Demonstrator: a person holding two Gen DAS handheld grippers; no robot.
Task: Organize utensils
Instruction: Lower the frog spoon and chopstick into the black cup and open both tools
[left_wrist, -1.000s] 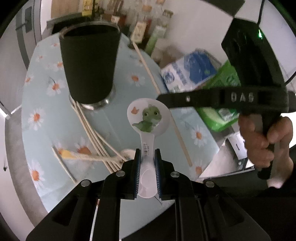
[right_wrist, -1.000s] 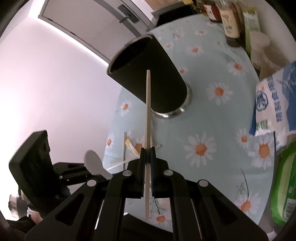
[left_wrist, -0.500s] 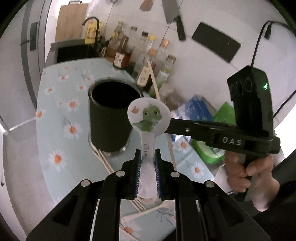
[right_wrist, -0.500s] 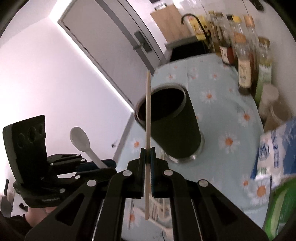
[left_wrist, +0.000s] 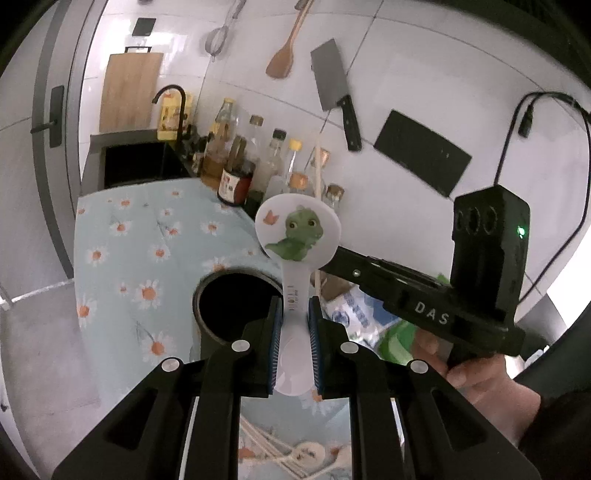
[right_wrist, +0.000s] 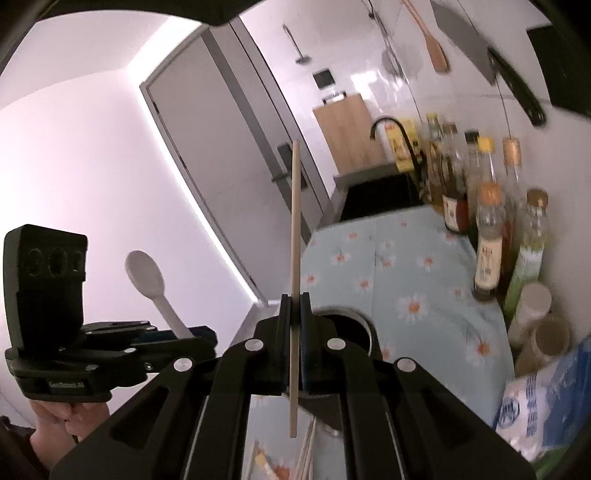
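Left wrist view: the left gripper (left_wrist: 293, 332) is clamped on the neck of a white rice paddle (left_wrist: 297, 236), whose round blade with a green dinosaur print stands up toward 12 o'clock while its rounded handle end hangs below the pads toward 6. The dark utensil holder (left_wrist: 236, 306) sits on the daisy tablecloth (left_wrist: 122, 258) with its open mouth just beside the jaws at about 9 to 10 o'clock and lower down. The paddle's long axis runs nearly straight up the frame, so I judge the handle end has to travel left and down to reach the mouth. The right gripper's body enters from 3 o'clock, held by a hand (left_wrist: 480, 384).

Right wrist view: the right gripper (right_wrist: 294, 332) is fully closed on a single wooden chopstick (right_wrist: 294, 236), gripped low on its length. The stick runs from 12 to 6 o'clock, with most of it above the jaws and a short tail below. The holder's metal rim (right_wrist: 351, 317) shows just past the jaws at about 2 o'clock, partly hidden by them. The left gripper with the paddle sits at 9 o'clock. Both tools look about equally near the holder; the chopstick's lower tip seems closer to the opening. Loose chopsticks (right_wrist: 306, 454) lie on the cloth at 6 o'clock.
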